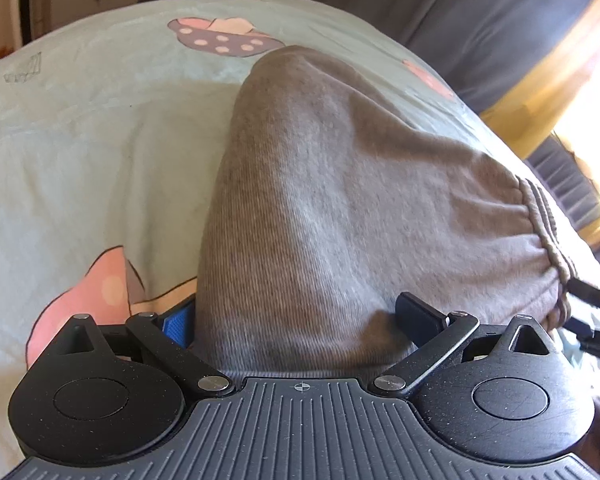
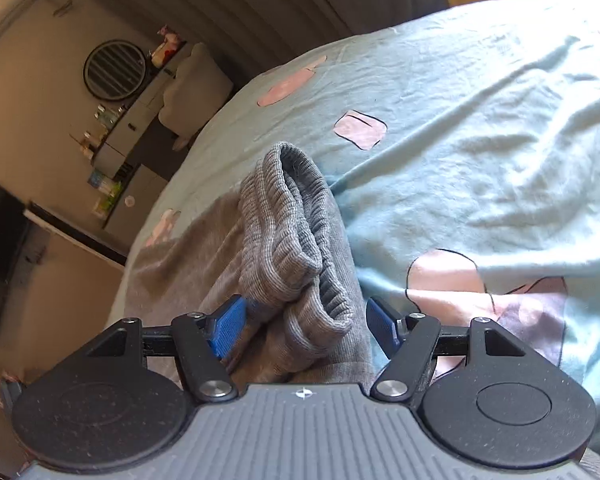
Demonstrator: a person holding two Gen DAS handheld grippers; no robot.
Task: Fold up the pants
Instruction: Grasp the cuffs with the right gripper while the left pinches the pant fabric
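On the mint cartoon-print bedsheet (image 2: 480, 120), your grey knit sweatpants (image 1: 320, 200) run lengthwise away from you; your left gripper (image 1: 300, 320) and right gripper (image 2: 304, 328) both gape around bunched fabric, ribbed waistband (image 2: 296, 240) rightward.

**Grey on mint**

The pants (image 1: 320, 200) ahead of my claws were heathered grey, their ribbed cuff (image 2: 296, 240) finely striped. Beneath lay a mint-green sheet (image 2: 480, 140) printed with pink, dark-outlined shapes. My fingertip pads (image 2: 228, 330) were blue.
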